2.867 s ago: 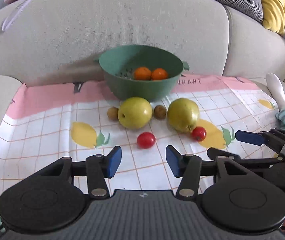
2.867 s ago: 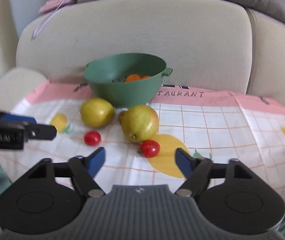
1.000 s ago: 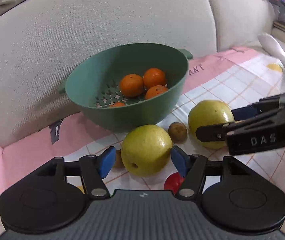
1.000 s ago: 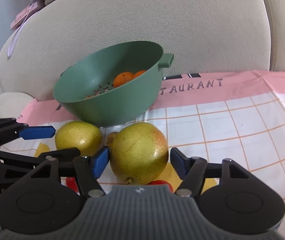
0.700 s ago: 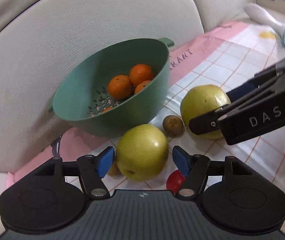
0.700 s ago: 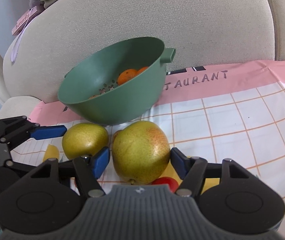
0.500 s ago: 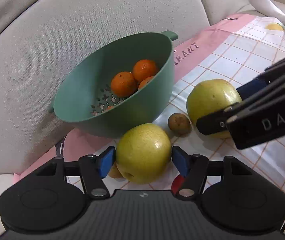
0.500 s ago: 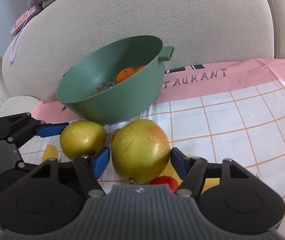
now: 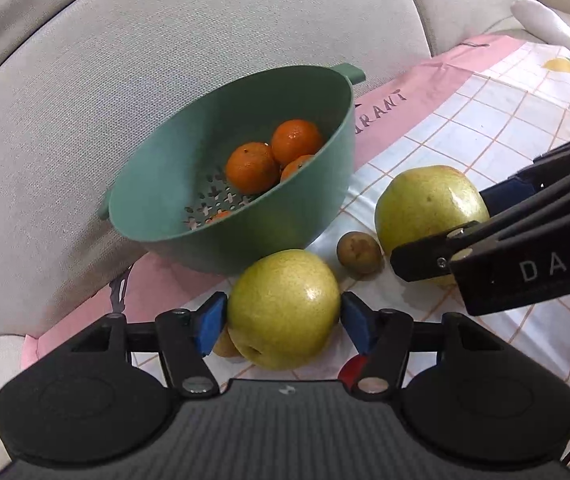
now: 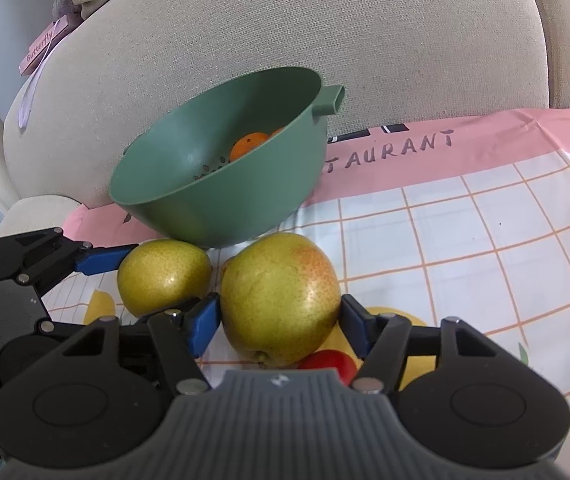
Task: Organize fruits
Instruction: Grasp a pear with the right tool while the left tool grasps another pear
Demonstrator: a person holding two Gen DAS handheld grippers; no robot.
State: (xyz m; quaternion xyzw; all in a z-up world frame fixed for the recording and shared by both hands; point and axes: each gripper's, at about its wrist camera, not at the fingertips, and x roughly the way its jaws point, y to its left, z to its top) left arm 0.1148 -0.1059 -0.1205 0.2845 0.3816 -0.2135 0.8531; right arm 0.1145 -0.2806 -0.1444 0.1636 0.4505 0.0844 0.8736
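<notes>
A green colander (image 9: pixel 165 216) (image 10: pixel 213 208) holding several oranges (image 9: pixel 251 167) stands against the sofa back. Two yellow-green pears lie in front of it on the checked cloth. My left gripper (image 9: pixel 283 320) has its blue pads against both sides of the left pear (image 9: pixel 283 308) (image 10: pixel 163 276). My right gripper (image 10: pixel 279 320) has its pads against both sides of the blushed right pear (image 10: pixel 279 300) (image 9: pixel 429 208). Both pears look close to the cloth. A small brown fruit (image 9: pixel 359 252) lies between the pears, another (image 9: pixel 225 344) by the left pad.
Red cherry tomatoes sit just under each gripper (image 9: pixel 351 370) (image 10: pixel 329 364). The beige sofa back (image 10: pixel 325 32) rises right behind the colander. A pink book (image 10: pixel 43 48) rests on top of it. A white sock (image 9: pixel 553 24) lies at the far right.
Both grippers moved in from the cloth's front edge toward the pears and narrowed; their pads now touch the pears' sides.
</notes>
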